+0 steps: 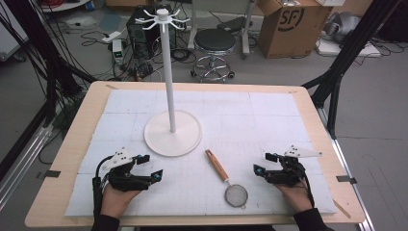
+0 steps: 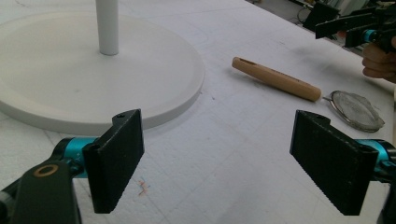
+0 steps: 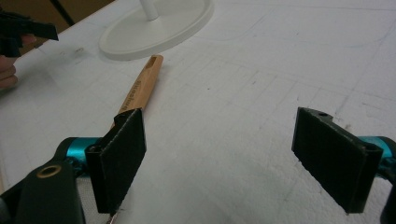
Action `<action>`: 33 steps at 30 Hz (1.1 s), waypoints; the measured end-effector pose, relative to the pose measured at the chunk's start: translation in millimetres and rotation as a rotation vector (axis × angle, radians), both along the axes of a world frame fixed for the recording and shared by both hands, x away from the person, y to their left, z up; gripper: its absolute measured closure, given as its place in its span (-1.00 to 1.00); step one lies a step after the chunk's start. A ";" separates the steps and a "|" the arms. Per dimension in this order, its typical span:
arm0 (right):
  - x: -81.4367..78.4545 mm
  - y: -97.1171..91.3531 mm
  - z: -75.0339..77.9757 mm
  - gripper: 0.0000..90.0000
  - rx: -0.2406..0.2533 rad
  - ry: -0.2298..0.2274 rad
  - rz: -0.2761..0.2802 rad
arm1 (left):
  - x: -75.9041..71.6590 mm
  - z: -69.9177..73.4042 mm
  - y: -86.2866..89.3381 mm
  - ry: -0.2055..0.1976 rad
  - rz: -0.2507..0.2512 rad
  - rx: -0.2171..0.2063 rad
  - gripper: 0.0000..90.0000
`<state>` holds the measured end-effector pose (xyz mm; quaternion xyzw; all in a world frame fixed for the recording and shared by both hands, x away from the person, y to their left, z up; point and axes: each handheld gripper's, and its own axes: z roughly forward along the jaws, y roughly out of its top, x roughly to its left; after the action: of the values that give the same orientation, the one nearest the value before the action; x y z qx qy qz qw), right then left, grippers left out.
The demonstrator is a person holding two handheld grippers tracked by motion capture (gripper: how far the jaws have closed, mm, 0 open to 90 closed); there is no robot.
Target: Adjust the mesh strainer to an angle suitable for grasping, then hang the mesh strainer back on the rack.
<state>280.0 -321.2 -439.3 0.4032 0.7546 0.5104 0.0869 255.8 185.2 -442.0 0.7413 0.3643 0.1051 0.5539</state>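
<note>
A small strainer with a wooden handle (image 1: 217, 166) and a round mesh bowl (image 1: 236, 196) lies flat on the white mat, near the front middle. Behind it stands a white rack: a round base (image 1: 172, 133) and a tall pole (image 1: 168, 72) with hooks on top. My left gripper (image 1: 149, 166) rests at the front left, open, nothing between its jaws; in its own view the handle (image 2: 276, 79) and mesh (image 2: 356, 110) lie ahead to the right. My right gripper (image 1: 265, 163) rests at the front right, open and empty, with the handle (image 3: 140, 86) beyond its left jaw.
The white mat (image 1: 269, 120) covers a wooden table (image 1: 77, 125). Beyond the far edge stand a black stool (image 1: 214, 43), a cardboard box (image 1: 292, 21), cables and electronics on the floor. Black frame legs (image 1: 337, 77) rise at the right.
</note>
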 end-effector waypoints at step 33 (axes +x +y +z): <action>-0.8 0.9 0.2 -0.63 0.009 0.000 0.003 | 0.3 0.1 -1.2 -0.005 0.000 0.001 -0.60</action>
<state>279.2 -320.3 -439.0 0.4023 0.7528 0.5142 0.0845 256.1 184.0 -441.9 0.7413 0.3628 0.1068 0.5544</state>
